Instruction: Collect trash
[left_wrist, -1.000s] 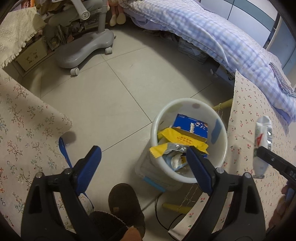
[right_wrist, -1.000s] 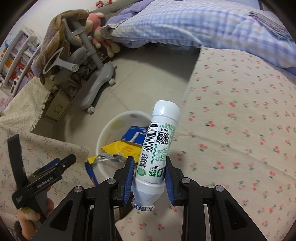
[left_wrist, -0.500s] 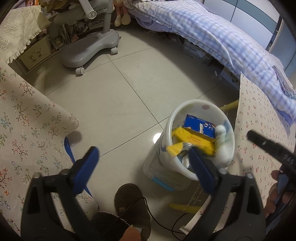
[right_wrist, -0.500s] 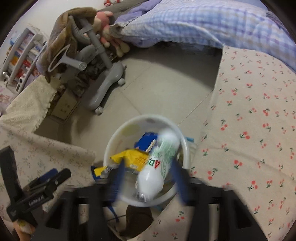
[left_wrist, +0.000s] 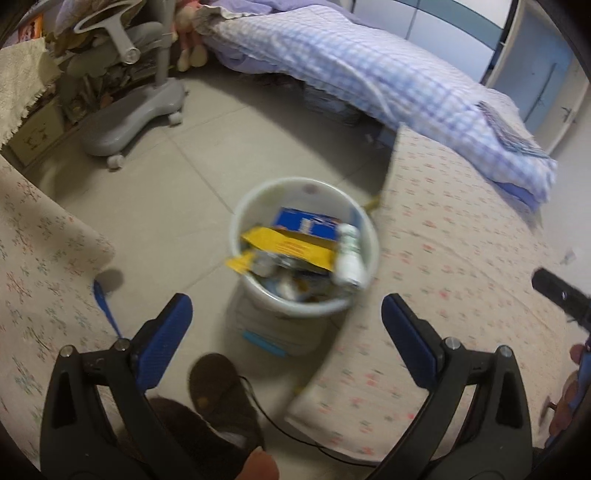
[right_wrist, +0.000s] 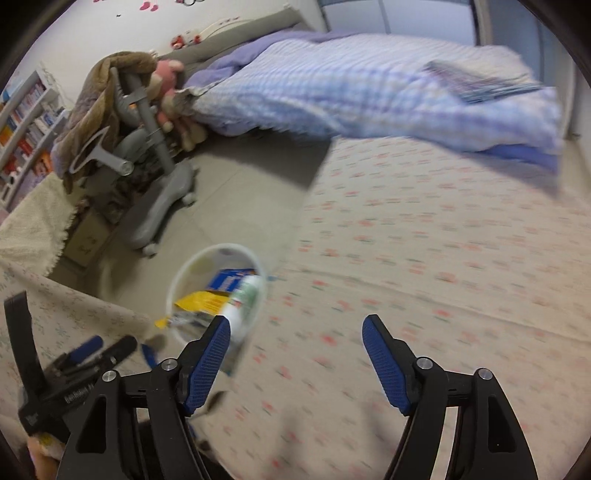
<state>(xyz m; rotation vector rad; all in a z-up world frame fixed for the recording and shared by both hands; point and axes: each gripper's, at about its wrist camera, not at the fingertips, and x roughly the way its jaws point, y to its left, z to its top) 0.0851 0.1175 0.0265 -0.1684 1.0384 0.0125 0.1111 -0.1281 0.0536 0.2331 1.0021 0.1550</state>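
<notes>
Print on bottle in bin blurs unreadable.

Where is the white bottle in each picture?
Left wrist view: the bottle lies in the bin, against its right side, near the picture's middle.
Right wrist view: the bottle lies in the bin, left of middle, just above the left blue pad.
Shared landmark: the yellow wrapper sits just left of the bottle in both.
</notes>
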